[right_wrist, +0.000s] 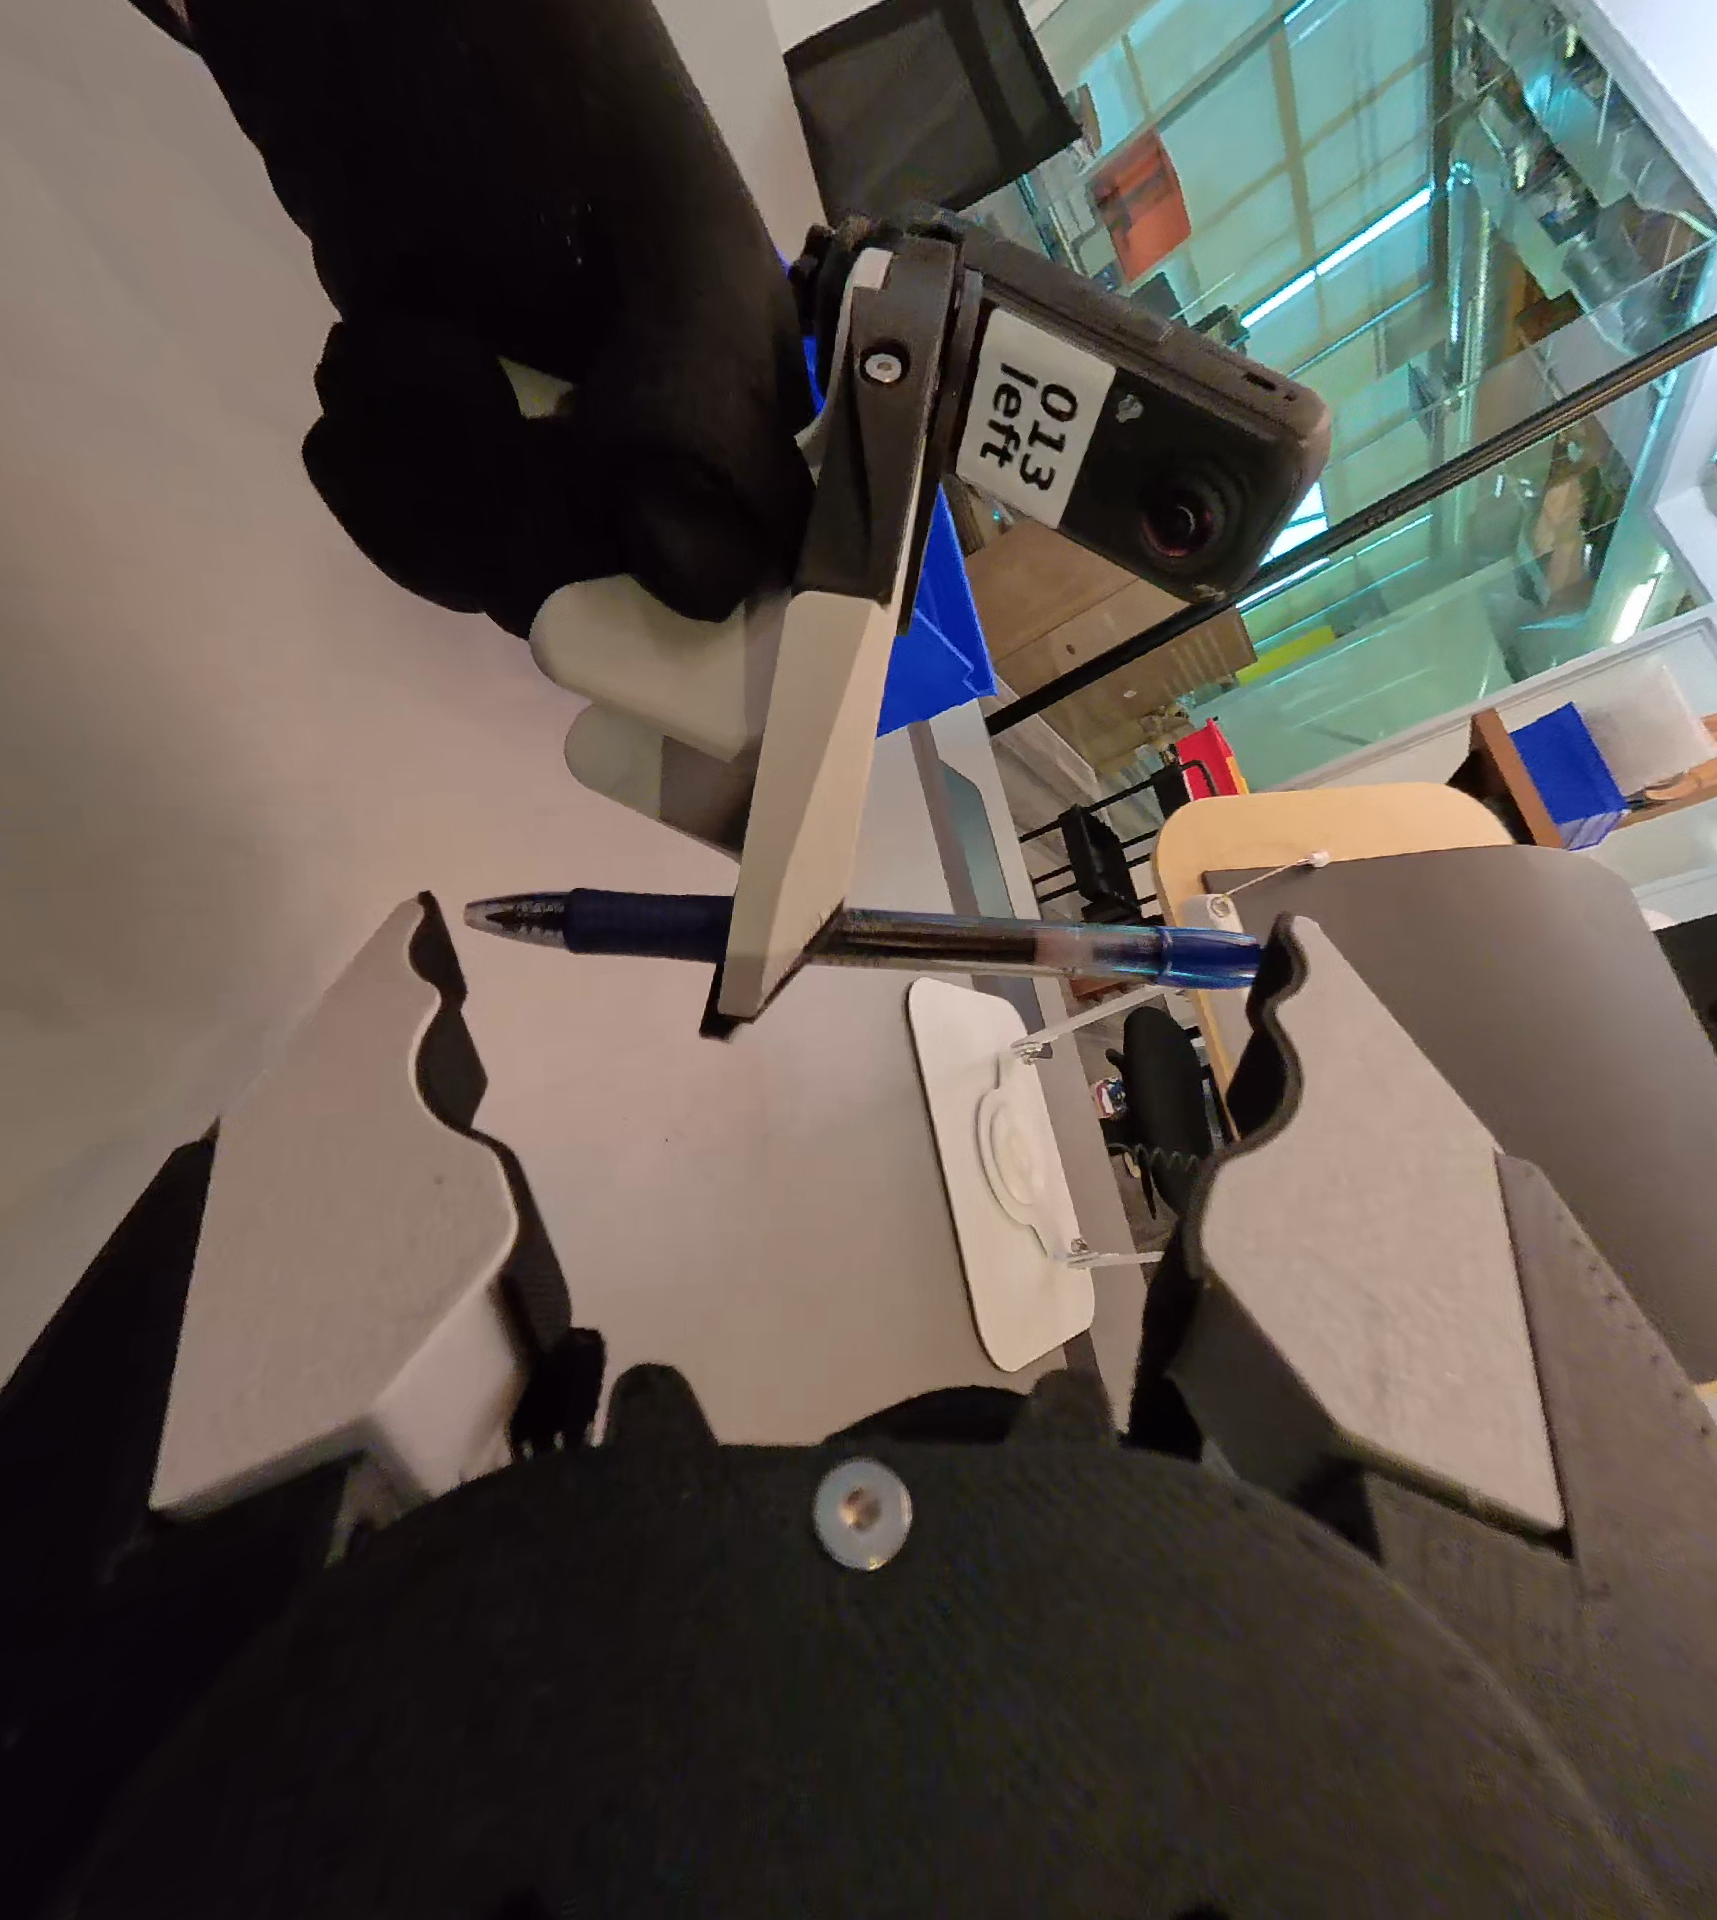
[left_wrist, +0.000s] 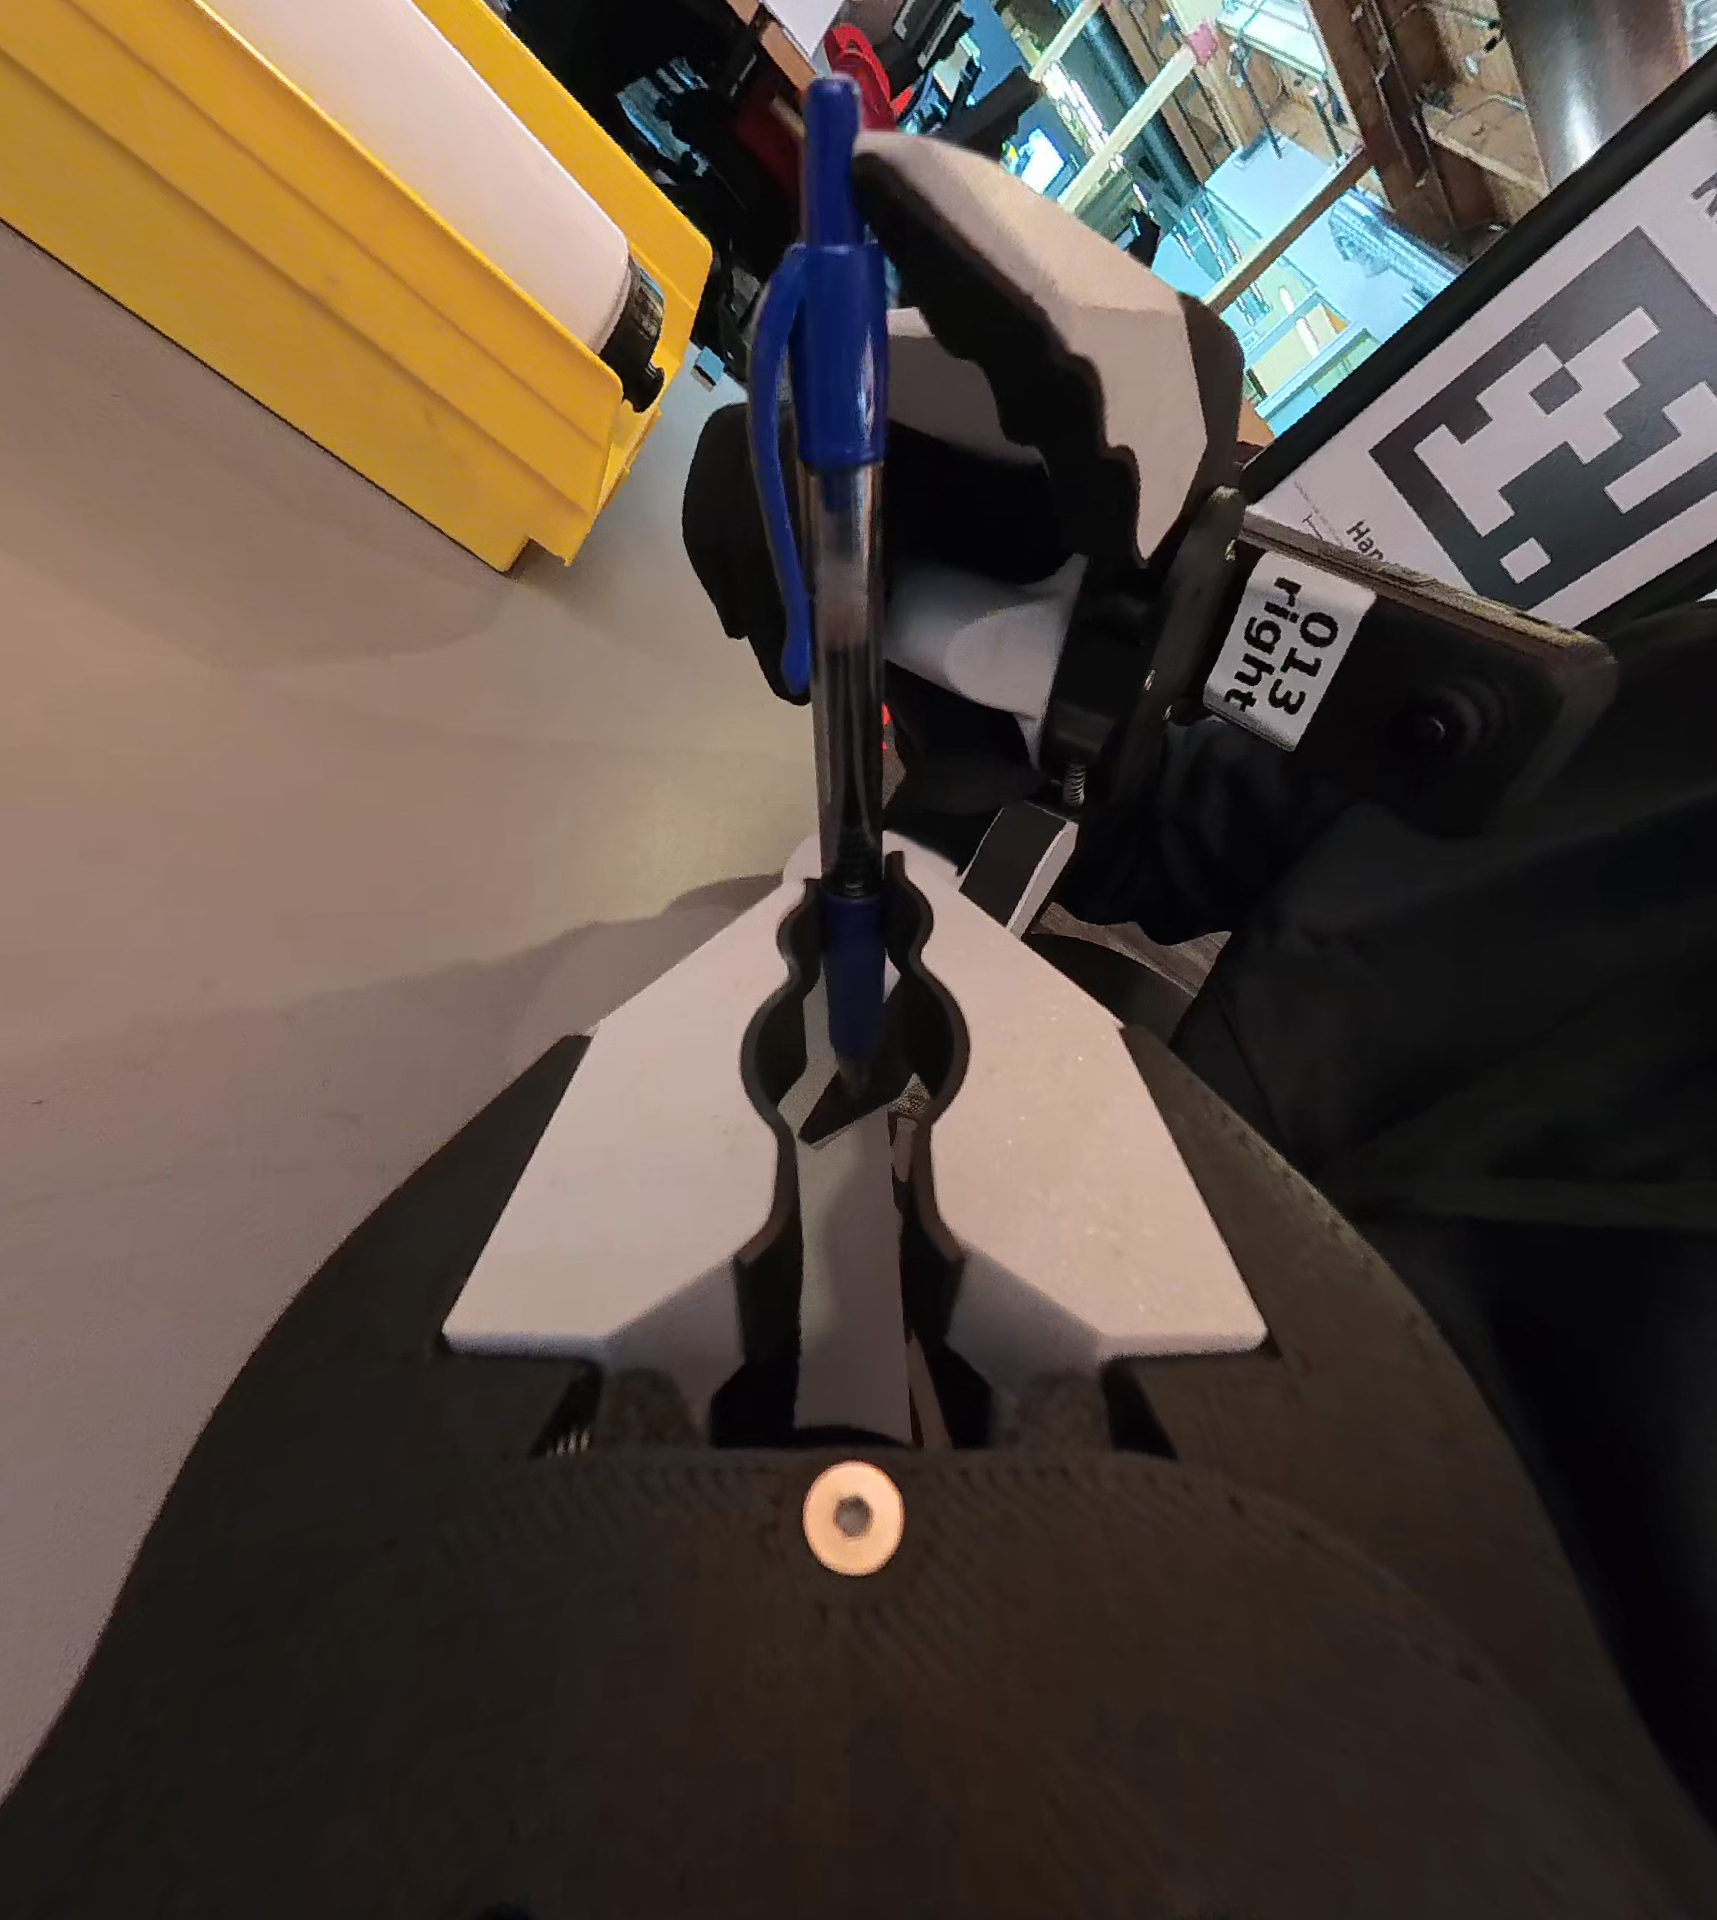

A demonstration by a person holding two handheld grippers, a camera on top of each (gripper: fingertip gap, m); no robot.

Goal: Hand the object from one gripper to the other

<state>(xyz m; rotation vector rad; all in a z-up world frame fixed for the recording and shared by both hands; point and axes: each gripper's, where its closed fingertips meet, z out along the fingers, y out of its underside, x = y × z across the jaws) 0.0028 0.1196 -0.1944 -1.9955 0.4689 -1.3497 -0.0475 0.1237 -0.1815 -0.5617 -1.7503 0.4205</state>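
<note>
Clamping the blue pen [left_wrist: 846,644] near its rubber grip end, the left hand-held gripper [left_wrist: 852,935] has its two grey fingers [left_wrist: 667,1122] drawn together around the barrel, with the writing tip poking back between them toward the camera. From the left wrist view the pen points straight ahead, its blue cap and clip at the far end, lying against one finger of the right hand-held gripper [left_wrist: 1020,343], which comes in from the right. A black-gloved hand [left_wrist: 1197,790] holds that tool.

From the right wrist view, the right hand-held gripper [right_wrist: 854,935] stands wide apart, and the pen [right_wrist: 947,940] lies crosswise between its fingertips. The capped end touches or nearly touches the tip of the finger [right_wrist: 1353,1174] on the right of that view, while the writing tip stays just clear of the finger on the left. The left tool reaches down from above, held by a black-gloved hand [right_wrist: 542,447].

Below them lies a pale tabletop [left_wrist: 210,831], with a yellow bin [left_wrist: 334,301] at its far side and a white pad [right_wrist: 989,1174] near its edge.
</note>
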